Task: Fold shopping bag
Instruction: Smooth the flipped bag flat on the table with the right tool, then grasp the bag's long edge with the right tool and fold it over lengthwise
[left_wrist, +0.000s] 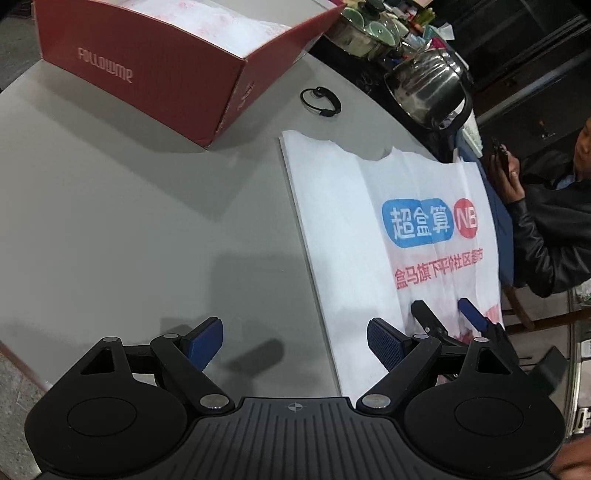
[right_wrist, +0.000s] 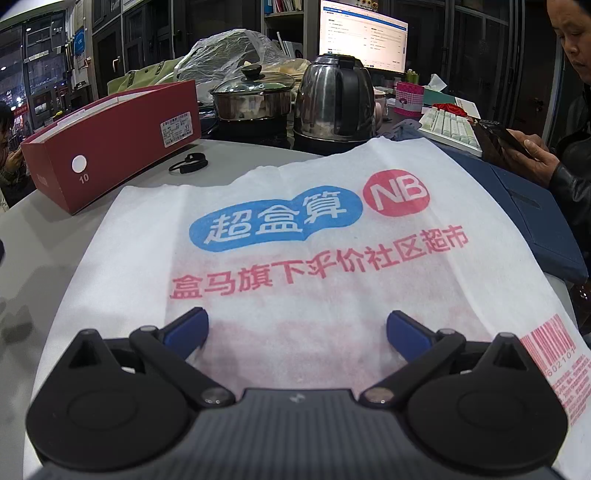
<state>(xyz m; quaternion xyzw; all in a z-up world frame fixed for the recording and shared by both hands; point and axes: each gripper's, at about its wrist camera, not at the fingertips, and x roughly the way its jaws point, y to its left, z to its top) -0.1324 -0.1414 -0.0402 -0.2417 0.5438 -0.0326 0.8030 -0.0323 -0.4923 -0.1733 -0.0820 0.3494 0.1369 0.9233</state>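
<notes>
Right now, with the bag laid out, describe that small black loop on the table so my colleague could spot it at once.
Start at the red cardboard box on the grey table. Just past its labelled end, between the box and the white shopping bag, lies the black loop. It is the only thin, dark ring there, flat on the bare tabletop and touching neither neighbour.
</notes>
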